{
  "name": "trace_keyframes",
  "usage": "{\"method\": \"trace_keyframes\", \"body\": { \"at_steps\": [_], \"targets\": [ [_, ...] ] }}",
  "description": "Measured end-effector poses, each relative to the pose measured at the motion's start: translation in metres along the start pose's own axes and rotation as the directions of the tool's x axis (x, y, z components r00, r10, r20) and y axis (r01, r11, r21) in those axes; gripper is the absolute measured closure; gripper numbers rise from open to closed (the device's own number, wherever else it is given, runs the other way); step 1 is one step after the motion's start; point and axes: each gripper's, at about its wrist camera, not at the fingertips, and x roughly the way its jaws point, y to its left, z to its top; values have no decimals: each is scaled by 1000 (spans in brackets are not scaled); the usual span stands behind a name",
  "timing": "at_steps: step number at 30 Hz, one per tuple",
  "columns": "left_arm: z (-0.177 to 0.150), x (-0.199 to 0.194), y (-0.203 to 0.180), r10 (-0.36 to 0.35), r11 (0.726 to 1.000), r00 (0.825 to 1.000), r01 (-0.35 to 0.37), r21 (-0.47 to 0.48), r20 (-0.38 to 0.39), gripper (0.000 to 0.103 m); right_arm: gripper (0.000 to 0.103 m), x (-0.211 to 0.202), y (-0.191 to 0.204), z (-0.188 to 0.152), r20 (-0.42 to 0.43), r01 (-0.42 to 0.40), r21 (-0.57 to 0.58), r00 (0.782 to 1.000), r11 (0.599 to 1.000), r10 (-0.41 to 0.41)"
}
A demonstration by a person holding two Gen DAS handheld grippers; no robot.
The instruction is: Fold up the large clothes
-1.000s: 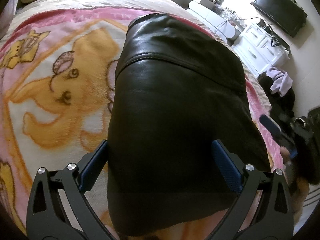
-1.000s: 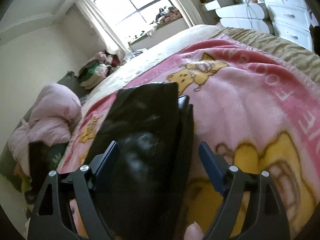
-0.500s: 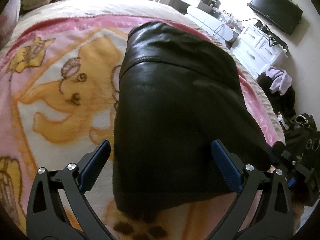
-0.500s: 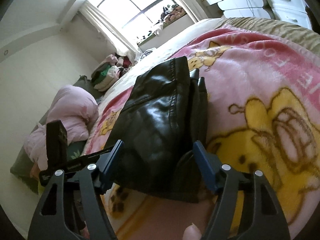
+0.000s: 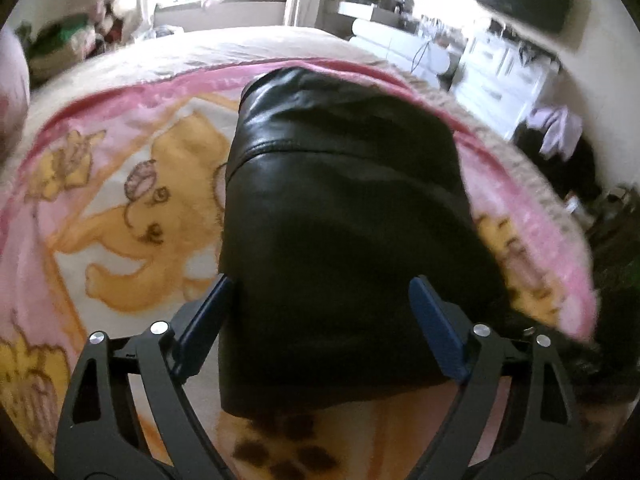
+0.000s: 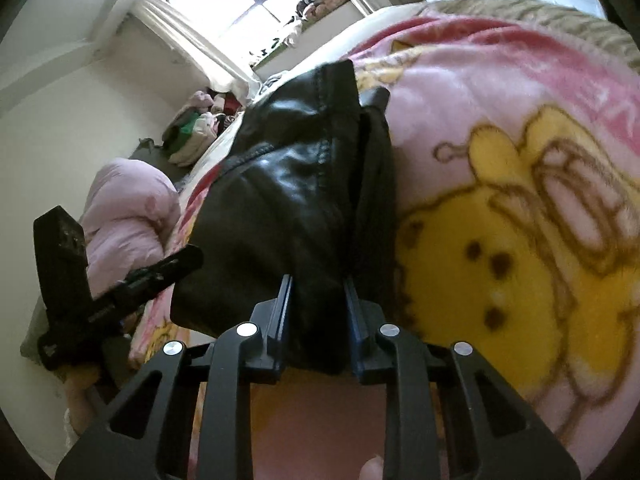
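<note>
Only blurred white letters, perhaps "N", on the pink blanket (image 6: 580, 80).

Left wrist view close above folded black jacket (image 5: 340, 240), right wrist view low alongside, both sharing jacket and blanket (image 6: 520, 168)

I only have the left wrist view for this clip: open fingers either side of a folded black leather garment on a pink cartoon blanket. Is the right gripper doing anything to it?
Observer: Yes. The right gripper is shut on the near edge of the black leather garment.
Operator: Is it one layer there?
Observer: No, the right wrist view shows stacked layers along the garment's right side, with a stitched seam on top.
Operator: Can you see my left gripper from there?
Observer: Yes, the left gripper shows at the left, beside the garment, in front of a pink duvet.
</note>
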Motion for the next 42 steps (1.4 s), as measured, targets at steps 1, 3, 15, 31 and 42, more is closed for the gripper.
{"method": "trace_keyframes", "body": {
  "at_steps": [1, 3, 15, 31, 42],
  "targets": [
    [-3, 3, -5, 28, 999, 1000, -28, 33, 2, 21, 75, 0, 0, 0, 2, 10, -3, 1000, 1000, -10],
    [-7, 6, -11, 72, 994, 997, -73, 81, 8, 21, 57, 1, 6, -2, 10, 65, -37, 998, 997, -65],
    [-10, 8, -5, 62, 996, 998, -63, 66, 11, 21, 47, -13, 70, 69, 169, 197, -295, 974, 935, -152],
    [-12, 7, -2, 2, 997, 1000, -3, 76, 9, 21, 46, 150, 75, 137, -229, 313, -414, 873, 855, -430],
    [-11, 12, 1, -48, 995, 999, 48, 93, 1, 22, 46, 173, 53, 135, -330, 270, -360, 858, 893, -392]
  ]
}}
